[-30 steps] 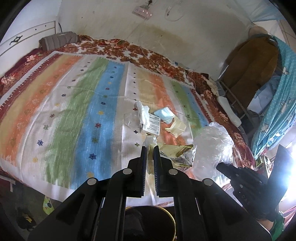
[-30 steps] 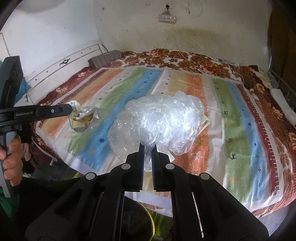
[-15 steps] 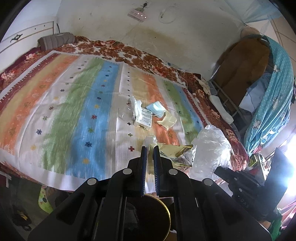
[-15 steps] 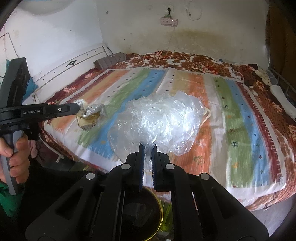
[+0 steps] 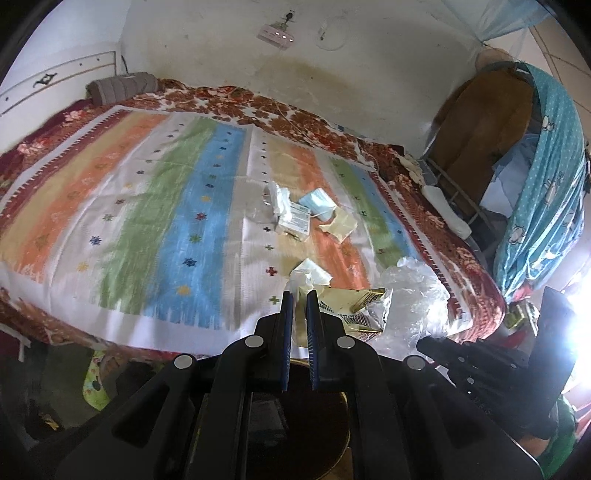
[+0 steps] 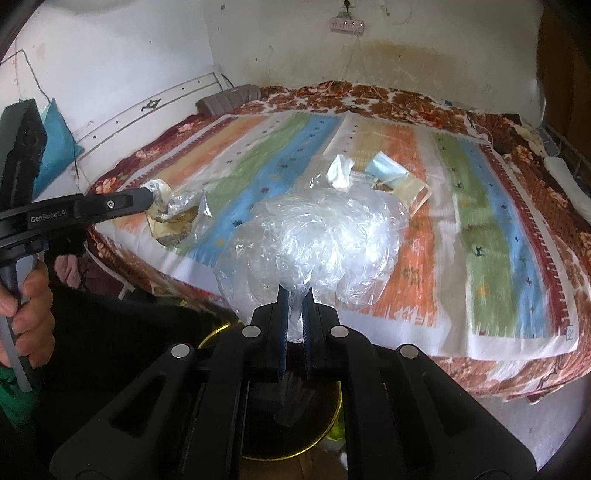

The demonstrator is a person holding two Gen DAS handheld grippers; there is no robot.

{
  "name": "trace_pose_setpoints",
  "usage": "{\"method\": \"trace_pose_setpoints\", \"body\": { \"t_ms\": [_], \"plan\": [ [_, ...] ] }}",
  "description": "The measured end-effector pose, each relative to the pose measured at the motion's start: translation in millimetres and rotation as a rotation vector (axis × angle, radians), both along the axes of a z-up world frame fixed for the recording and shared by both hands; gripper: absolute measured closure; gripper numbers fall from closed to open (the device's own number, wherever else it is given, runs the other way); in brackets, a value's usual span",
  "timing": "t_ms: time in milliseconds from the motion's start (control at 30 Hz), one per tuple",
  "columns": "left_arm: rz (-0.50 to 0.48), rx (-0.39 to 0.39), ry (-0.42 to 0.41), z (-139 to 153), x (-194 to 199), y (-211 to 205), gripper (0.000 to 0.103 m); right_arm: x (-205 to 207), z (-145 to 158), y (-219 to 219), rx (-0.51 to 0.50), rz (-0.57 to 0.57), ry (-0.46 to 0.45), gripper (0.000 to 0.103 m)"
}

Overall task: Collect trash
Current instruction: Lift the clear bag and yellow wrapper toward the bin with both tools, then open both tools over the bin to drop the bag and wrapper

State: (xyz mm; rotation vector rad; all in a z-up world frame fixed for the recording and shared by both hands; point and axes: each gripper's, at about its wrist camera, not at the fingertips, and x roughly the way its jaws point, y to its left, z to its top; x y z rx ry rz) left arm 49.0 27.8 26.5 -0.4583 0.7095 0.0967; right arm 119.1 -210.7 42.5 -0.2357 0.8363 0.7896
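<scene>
My left gripper [image 5: 298, 295] is shut on a crumpled yellowish wrapper [image 5: 347, 306], held off the bed's near edge; it also shows in the right wrist view [image 6: 173, 218]. My right gripper [image 6: 294, 293] is shut on a big clear plastic bag [image 6: 317, 240], also seen in the left wrist view [image 5: 413, 295]. Both hang above a dark bin with a yellow rim [image 6: 334, 417] on the floor. More trash lies on the striped bedspread [image 5: 166, 206]: a blue face mask [image 5: 317, 203], a white packet [image 5: 295, 221], a tissue [image 5: 277, 195] and a cream wrapper [image 5: 341, 223].
The bed fills the middle, with a grey rolled pillow [image 5: 122, 86] at its far left corner. A brown cupboard and blue spotted cloth [image 5: 546, 166] stand to the right. The white wall carries a power strip [image 5: 275, 35].
Both grippers have pulled back from the bed toward the floor with their loads, and the bin has come into view beneath them. The trash on the bedspread has not moved.
</scene>
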Motion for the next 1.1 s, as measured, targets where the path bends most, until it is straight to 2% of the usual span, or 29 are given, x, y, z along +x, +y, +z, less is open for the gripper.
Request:
{"method": "trace_pose_setpoints", "body": {
  "t_ms": [300, 500, 667, 833, 1100],
  "plan": [
    [0.002, 0.010, 0.063, -18.1, -6.7, -11.5, 0.096, -17.9, -26.0, 0.0, -0.066, 0.003, 0.044, 0.097],
    [0.066, 0.023, 0.126, -37.9, -5.3, -20.8, 0.096, -28.0, -48.7, -1.0, -0.114, 0.003, 0.127, 0.097],
    [0.044, 0.019, 0.189, -54.0, 0.7, -28.7, 0.096, -35.1, -68.4, 6.1, -0.167, 0.016, 0.184, 0.097],
    [0.063, 0.012, 0.288, -78.3, 9.1, -32.0, 0.096, -31.6, -87.7, 10.0, -0.201, 0.012, 0.279, 0.097],
    [0.103, -0.068, 0.431, -118.6, 17.8, -28.4, 0.096, -30.0, -115.2, 17.4, -0.255, 0.029, 0.381, 0.097]
  ]
}}
